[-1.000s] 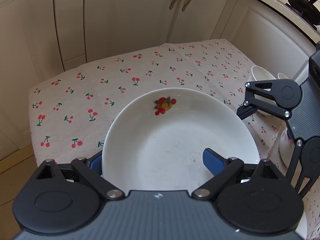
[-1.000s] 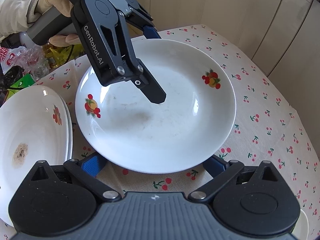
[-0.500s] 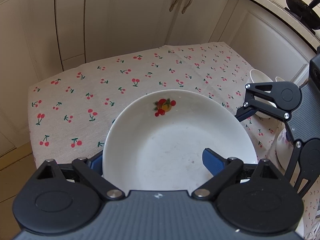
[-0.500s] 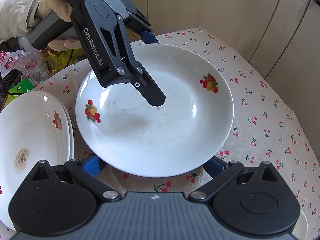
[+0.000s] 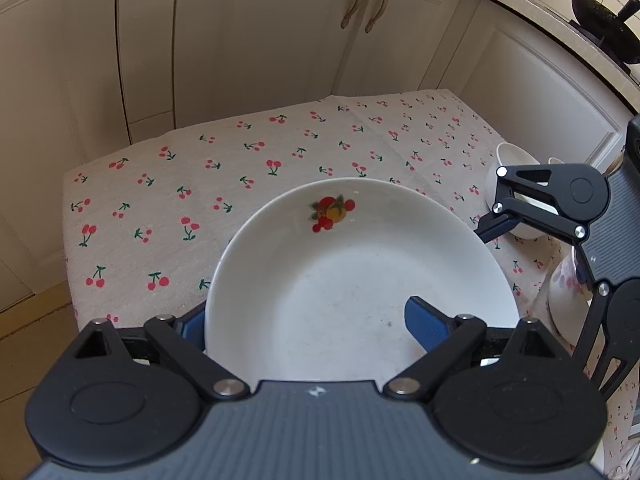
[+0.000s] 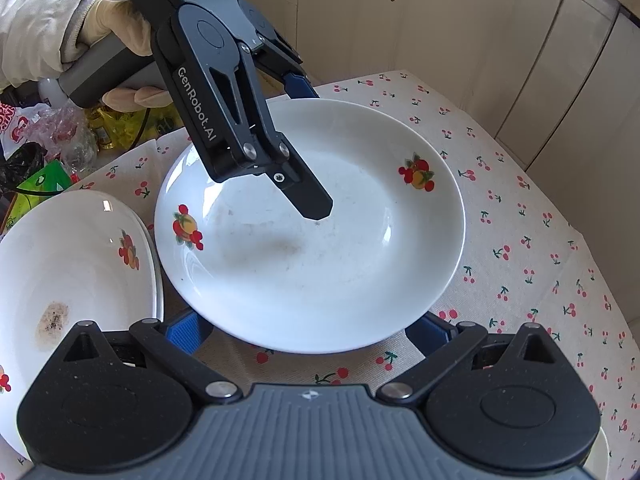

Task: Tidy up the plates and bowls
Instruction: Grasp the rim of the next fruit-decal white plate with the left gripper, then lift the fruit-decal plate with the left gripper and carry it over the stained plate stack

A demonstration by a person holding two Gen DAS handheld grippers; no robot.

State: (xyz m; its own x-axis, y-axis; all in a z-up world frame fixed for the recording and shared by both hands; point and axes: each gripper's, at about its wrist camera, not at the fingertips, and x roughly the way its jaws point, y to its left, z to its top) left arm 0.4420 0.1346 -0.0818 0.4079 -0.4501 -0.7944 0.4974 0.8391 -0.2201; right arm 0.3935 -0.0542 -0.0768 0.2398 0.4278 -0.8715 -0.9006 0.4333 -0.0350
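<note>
A white deep plate [image 6: 320, 272] with fruit prints rests on the cherry tablecloth [image 6: 520, 240]. My left gripper [image 6: 310, 148] stands open across its far rim. One finger [image 6: 312, 200] hovers over the plate's inside and the other finger [image 6: 300, 84] is outside the rim. In the left wrist view the plate [image 5: 360, 280] fills the space between the wide jaws of that gripper [image 5: 304, 316]. My right gripper [image 6: 308, 326] is open, its blue fingertips tucked under the near rim. A stack of similar plates [image 6: 72, 272], the top one stained, lies just left of it.
A white bowl [image 5: 516, 160] and a flowered bowl [image 5: 564, 292] stand at the table's right side, behind the right gripper's finger [image 5: 494, 227]. Bags and packets [image 6: 48, 136] crowd the far left. A gloved hand [image 6: 116, 28] holds the left gripper. Cabinets [image 5: 240, 40] surround the table.
</note>
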